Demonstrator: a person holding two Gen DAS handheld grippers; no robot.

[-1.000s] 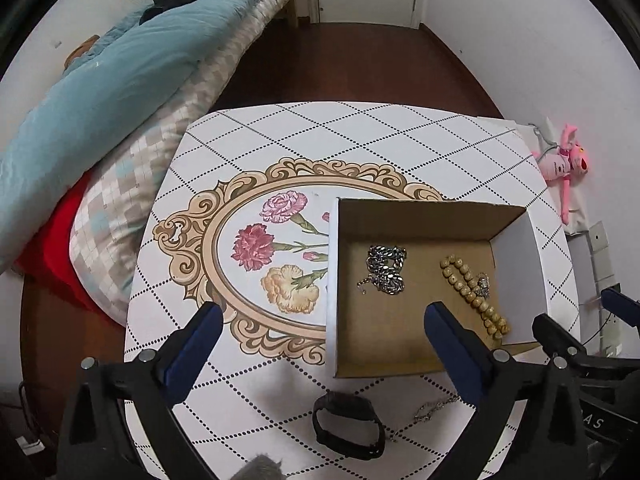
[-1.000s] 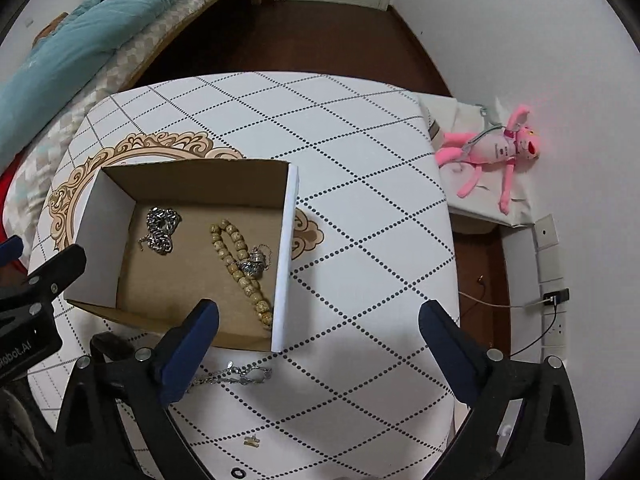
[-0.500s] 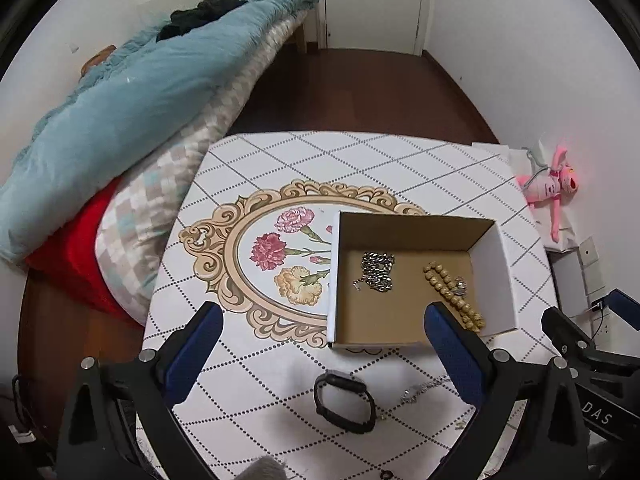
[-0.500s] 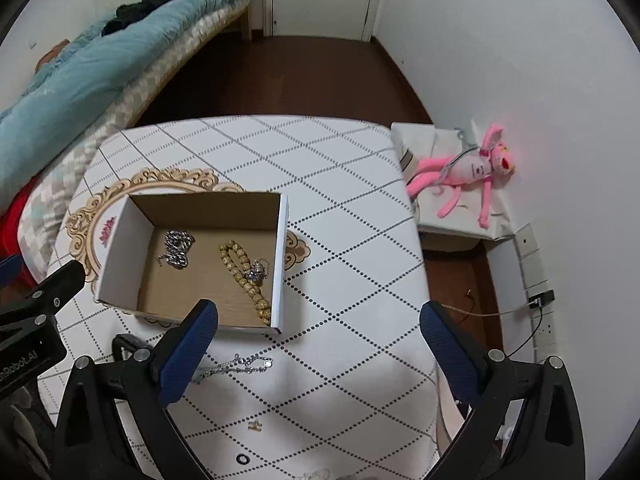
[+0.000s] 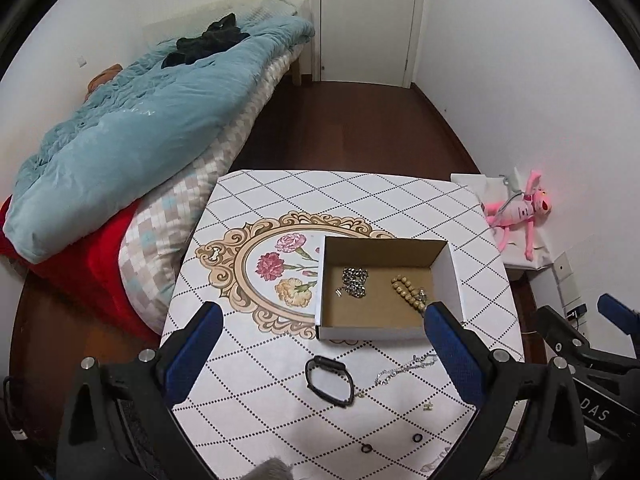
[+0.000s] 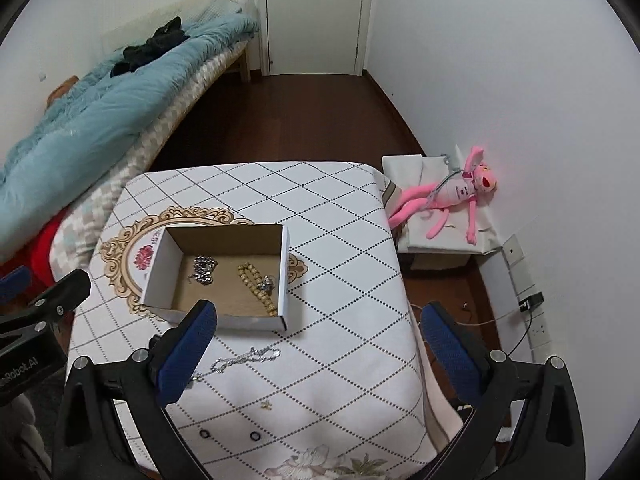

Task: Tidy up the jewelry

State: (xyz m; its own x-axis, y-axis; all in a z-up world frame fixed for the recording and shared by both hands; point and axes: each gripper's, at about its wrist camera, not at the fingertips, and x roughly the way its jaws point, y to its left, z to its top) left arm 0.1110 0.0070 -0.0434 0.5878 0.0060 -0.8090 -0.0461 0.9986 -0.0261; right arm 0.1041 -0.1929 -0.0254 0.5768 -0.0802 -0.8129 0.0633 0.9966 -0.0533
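Both the left tongs (image 5: 320, 344) and right tongs (image 6: 318, 340) are wide open and empty. The silver chain (image 6: 245, 359) lies at frame centre, below the box (image 6: 224, 322); better to pinch it at its bunched middle.

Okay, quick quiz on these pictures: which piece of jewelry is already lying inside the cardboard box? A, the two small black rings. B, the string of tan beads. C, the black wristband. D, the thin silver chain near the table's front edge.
B: the string of tan beads lies on the floor of the cardboard box, while the black wristband, the two small black rings and the thin silver chain lie outside it on the table.
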